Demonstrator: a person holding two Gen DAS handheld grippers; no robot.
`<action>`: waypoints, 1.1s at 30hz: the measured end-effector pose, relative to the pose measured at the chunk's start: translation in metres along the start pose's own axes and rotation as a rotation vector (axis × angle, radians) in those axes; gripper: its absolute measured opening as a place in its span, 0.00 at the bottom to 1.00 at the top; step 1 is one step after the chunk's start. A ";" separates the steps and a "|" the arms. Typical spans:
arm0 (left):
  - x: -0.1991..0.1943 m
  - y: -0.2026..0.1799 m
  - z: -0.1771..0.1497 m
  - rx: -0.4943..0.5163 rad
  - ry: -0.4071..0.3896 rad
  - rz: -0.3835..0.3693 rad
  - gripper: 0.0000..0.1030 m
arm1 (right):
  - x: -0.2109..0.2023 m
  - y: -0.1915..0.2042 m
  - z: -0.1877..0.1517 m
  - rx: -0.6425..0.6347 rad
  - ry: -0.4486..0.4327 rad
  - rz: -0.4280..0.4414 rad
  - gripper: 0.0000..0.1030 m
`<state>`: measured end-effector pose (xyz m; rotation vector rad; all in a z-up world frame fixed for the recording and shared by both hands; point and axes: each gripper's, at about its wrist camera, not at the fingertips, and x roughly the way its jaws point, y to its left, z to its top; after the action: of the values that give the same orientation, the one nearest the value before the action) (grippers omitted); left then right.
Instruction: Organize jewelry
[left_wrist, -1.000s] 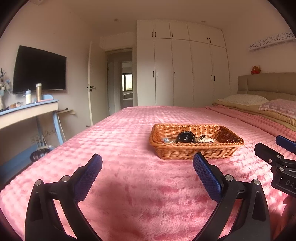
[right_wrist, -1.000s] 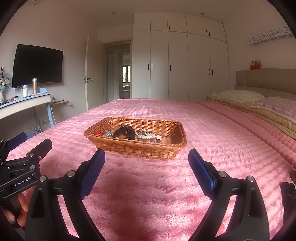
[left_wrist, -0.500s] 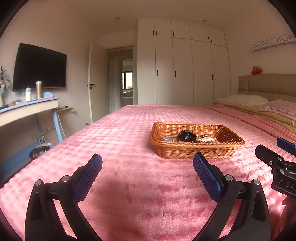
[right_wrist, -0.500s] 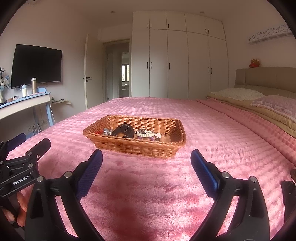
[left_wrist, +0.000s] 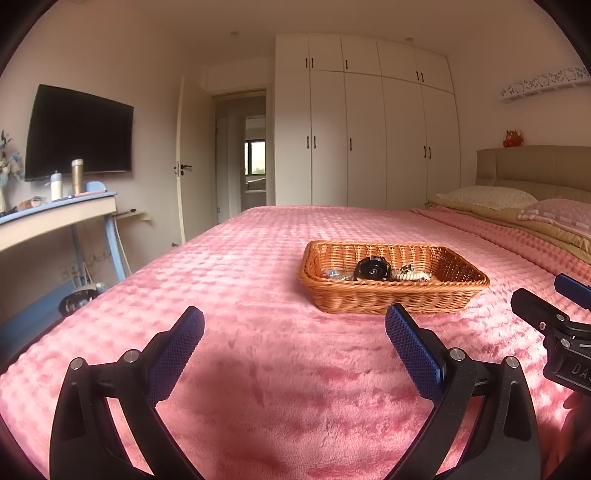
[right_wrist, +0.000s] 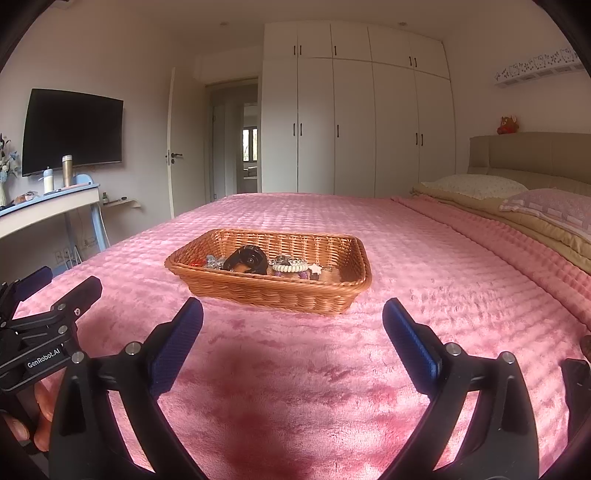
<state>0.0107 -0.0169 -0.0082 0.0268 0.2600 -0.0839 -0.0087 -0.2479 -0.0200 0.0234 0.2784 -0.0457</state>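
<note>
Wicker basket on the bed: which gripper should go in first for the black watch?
Probably the right. In its view the wicker basket sits nearly centred between the open jaws of the right gripper, with the black watch ahead. For the left gripper, also open, the basket lies off to its right.

Over the last second the right gripper (right_wrist: 292, 312) drifts slightly, so in its view the wicker basket (right_wrist: 332, 291) sits a touch lower and further left than before, and the wardrobe (right_wrist: 354, 125) rises a little in frame. The left gripper (left_wrist: 294, 319) view shifts only faintly upward. Both pairs of blue pads open no wider and no narrower.
</note>
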 end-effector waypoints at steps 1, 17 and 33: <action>0.000 0.000 0.000 0.000 0.000 0.000 0.93 | 0.000 0.000 0.000 -0.001 0.001 0.000 0.91; 0.000 0.000 0.000 0.000 0.001 0.000 0.93 | 0.001 0.001 -0.001 -0.008 0.002 -0.002 0.92; -0.001 0.001 0.000 0.000 0.002 0.001 0.93 | 0.001 0.002 -0.002 -0.009 0.004 -0.002 0.92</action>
<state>0.0099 -0.0160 -0.0083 0.0268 0.2620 -0.0824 -0.0080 -0.2462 -0.0221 0.0146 0.2823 -0.0461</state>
